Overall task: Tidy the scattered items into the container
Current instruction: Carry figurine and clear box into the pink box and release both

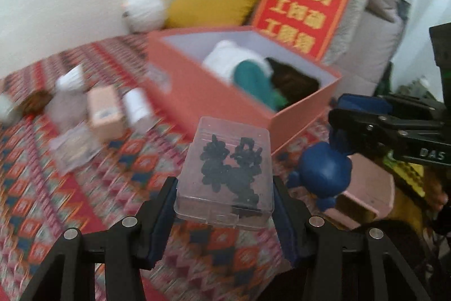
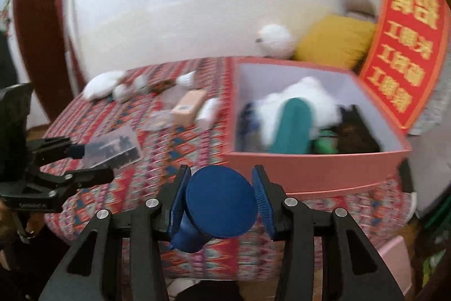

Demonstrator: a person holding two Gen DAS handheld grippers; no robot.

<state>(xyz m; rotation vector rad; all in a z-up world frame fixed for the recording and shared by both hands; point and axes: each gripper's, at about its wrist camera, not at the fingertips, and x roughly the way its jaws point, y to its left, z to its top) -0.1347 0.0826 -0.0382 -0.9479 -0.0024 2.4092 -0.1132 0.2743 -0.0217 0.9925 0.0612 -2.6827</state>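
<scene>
pink box (image 1: 214,92) beyond clear case (image 1: 228,174); bottles (image 1: 138,106) left.

White letters "DAS" stand on the right gripper (image 1: 342,137); other lettering is unreadable.

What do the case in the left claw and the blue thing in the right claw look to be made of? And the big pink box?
Small case: clear, hard, glossy plastic; the dark pieces inside show through. Blue figure: smooth, matte, evenly coloured, probably moulded plastic or rubber; I cannot tell which. Pink box: matte pink outside, pale inside, with thin straight walls, likely cardboard.
</scene>
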